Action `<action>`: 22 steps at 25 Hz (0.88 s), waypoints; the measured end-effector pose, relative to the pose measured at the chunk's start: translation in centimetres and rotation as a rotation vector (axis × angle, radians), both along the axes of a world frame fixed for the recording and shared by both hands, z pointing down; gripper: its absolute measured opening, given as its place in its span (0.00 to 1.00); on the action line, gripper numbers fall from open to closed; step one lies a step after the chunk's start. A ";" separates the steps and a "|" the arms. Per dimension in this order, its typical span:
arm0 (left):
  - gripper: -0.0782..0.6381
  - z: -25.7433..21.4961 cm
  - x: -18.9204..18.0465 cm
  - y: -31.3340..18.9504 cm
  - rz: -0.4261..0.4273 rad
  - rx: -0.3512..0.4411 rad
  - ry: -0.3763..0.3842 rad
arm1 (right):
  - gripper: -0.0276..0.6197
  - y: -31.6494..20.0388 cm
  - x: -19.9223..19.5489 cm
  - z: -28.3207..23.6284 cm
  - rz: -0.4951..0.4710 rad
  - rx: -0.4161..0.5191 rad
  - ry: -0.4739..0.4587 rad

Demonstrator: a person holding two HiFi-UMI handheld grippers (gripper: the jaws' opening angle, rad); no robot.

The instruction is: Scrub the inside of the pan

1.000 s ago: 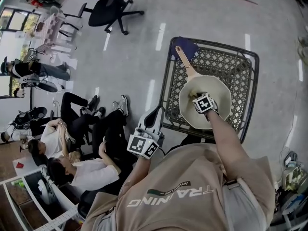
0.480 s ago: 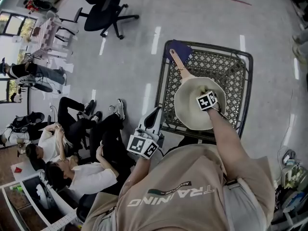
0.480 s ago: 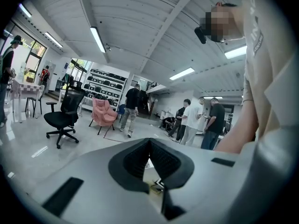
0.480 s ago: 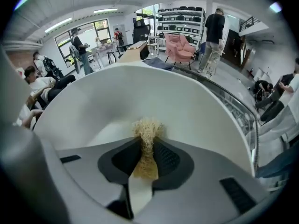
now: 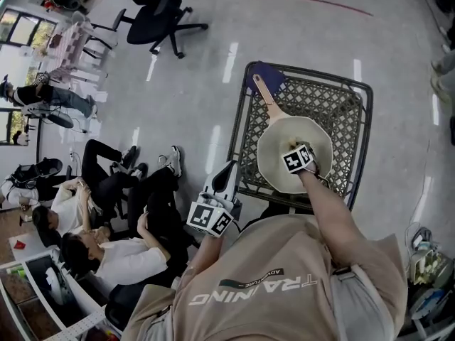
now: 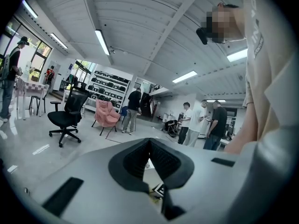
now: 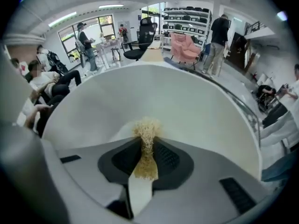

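R fingers (image 7: 166, 157): clamped on a straw-coloured fibre scrubber (image 7: 146, 146), tuft poking out past the tips. Prob. gripped mid-pad so the free end can give against the wall while rubbing. Whole right gripper (image 5: 306, 163) dipped inside the pan (image 5: 276, 144), tuft at or just off the pale inner wall; contact too close to call. Tilted down into the bowl, seemingly to work the side nearest the person.

Pan: in a black wire basket (image 5: 348, 98), toward its near edge, tan handle (image 5: 267, 94) pointing to the far-left corner, end over a blue cloth (image 5: 266, 72). Likely parked there so the mesh walls check any sliding under the scrubbing. No other restraint visible.

L fingers (image 6: 163, 160): closed tip to tip, nothing between. Left gripper (image 5: 229, 169) outside the basket, just beside its left rim, aimed up and away. Looks idle, not bracing the pan; w/o a second hold, firm strokes could shift it.

Count: 2 grippers, 1 pan w/ 1 handle, 1 scrubber, 1 basket, 1 blue cloth. Further out: 1 black office chair (image 5: 160, 13), several people (image 5: 106, 183) seated on the floor at left.
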State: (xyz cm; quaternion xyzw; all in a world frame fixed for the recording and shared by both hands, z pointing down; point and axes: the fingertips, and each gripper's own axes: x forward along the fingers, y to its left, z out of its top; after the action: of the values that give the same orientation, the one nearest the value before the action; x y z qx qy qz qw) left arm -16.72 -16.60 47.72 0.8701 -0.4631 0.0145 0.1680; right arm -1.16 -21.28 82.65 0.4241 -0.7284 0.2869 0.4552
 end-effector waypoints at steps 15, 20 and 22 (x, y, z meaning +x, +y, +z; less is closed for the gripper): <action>0.13 1.1 -1.3 1.2 -0.010 -0.037 0.004 | 0.18 1.7 -3.2 1.1 -0.143 -0.039 0.005; 0.13 1.3 -0.4 0.9 0.024 -0.022 0.016 | 0.18 0.1 1.8 1.8 -0.110 -0.036 0.131; 0.13 0.9 -0.1 0.8 0.032 -0.013 0.022 | 0.18 -0.3 3.8 2.0 -0.074 -0.047 0.178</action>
State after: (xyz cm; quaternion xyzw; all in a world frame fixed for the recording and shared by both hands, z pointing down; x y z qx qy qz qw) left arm -16.81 -15.78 48.66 0.8764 -0.4471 0.0109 0.1785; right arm 2.66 -21.63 84.61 0.4099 -0.6932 0.2483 0.5383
